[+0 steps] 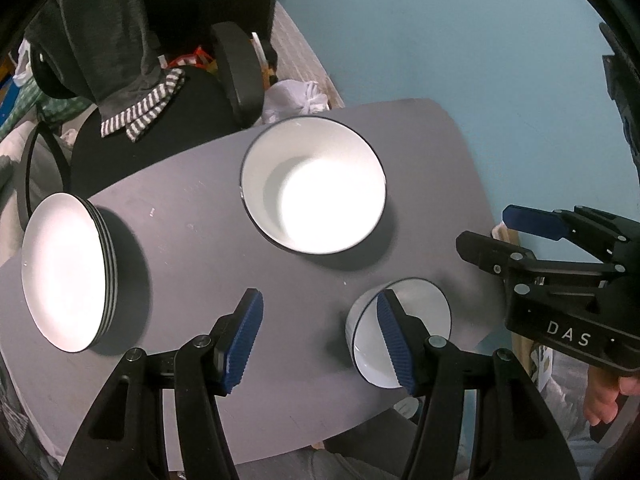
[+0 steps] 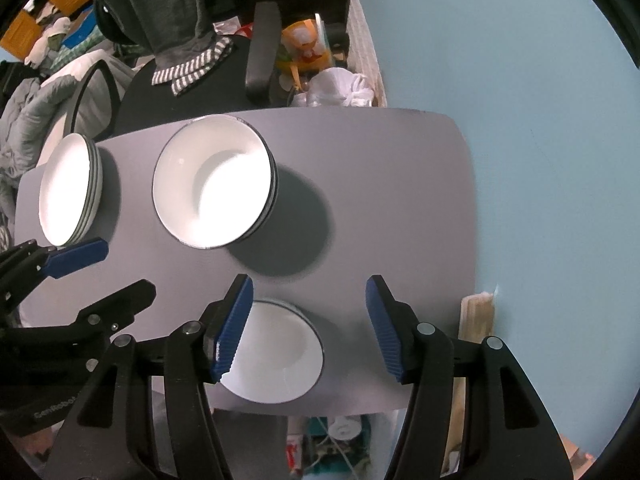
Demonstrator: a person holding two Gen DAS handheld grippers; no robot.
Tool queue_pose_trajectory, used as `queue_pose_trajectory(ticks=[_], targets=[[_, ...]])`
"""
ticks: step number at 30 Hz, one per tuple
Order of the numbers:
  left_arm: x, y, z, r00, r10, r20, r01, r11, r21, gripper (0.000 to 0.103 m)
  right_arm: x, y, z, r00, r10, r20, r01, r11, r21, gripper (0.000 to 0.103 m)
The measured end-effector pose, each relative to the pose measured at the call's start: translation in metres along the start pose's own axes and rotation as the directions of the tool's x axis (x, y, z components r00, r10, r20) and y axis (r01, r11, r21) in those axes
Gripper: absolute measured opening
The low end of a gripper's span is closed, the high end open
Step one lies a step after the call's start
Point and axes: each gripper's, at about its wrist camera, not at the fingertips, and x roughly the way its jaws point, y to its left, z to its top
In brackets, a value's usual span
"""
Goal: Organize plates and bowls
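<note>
On the grey table [image 1: 192,240] [image 2: 380,200] a stack of white plates [image 1: 64,272] [image 2: 66,192] sits at the left. A stack of large white bowls [image 1: 316,184] [image 2: 216,180] stands mid-table. A small white bowl [image 1: 424,312] [image 2: 276,356] rests near the front edge. My left gripper [image 1: 320,340] [image 2: 120,276] hangs open above bare table, its right finger overlapping the small bowl in its own view. My right gripper [image 2: 308,328] [image 1: 492,236] is open above the small bowl, pads apart from it. Neither gripper holds anything.
A black office chair [image 1: 160,152] [image 2: 180,96] draped with a grey garment stands behind the table. A white plastic bag [image 1: 296,96] [image 2: 340,88] lies by the far edge. A pale blue wall [image 1: 460,40] [image 2: 520,120] bounds the right. A hand [image 1: 604,396] grips the right tool.
</note>
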Motion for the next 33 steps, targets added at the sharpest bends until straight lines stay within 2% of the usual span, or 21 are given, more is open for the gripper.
queue_pose_trajectory(ticks=[19,33], targets=[[0.022,-0.015,-0.027,0.998,-0.019,-0.052,0.022,0.998,0.058,0.061,0.011,-0.017,-0.047,1.000,-0.001,-0.031,0.004,0.996,0.084,0.059],[0.058,-0.014,-0.040,0.992,-0.020,-0.124,0.027,0.998,0.055,0.061,0.059,-0.027,-0.074,0.996,0.026,-0.082,-0.015,0.990,0.138,0.059]])
